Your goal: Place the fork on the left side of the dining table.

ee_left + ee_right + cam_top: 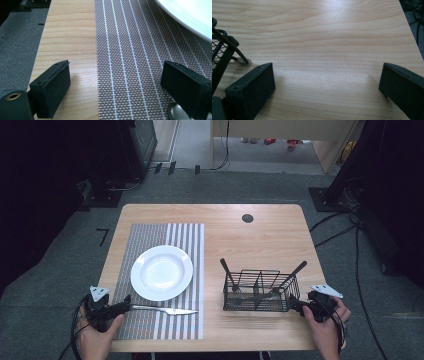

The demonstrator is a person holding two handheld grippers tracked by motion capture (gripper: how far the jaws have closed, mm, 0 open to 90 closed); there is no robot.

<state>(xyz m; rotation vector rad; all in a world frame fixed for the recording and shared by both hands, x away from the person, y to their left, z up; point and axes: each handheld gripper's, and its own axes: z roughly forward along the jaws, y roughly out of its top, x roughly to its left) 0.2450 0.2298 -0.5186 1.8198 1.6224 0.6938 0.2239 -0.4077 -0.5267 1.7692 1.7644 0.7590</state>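
Observation:
A silver knife (pixel 165 310) lies on the striped placemat (pixel 150 235), just in front of a white plate (pixel 161 272). My left gripper (pixel 126 304) is at the knife's handle end, low over the mat's left edge. In the left gripper view it (pixel 115 77) stands open over mat (pixel 130 50) and wood, the knife's rounded end (pixel 176 112) peeking out under the right-hand jaw and the plate rim (pixel 190 15) at upper right. My right gripper (pixel 295 306) is beside the black wire basket (pixel 255 309); it (pixel 327 77) is open over bare wood, with the basket corner (pixel 219 50) at left.
Two dark-handled utensils (pixel 226 269) (pixel 297 269) lean in the basket. A round black grommet (pixel 247 218) sits near the far edge of the wooden table (pixel 270 240). Cables (pixel 357 250) trail on the floor to the right. Bare wood stretches behind the basket.

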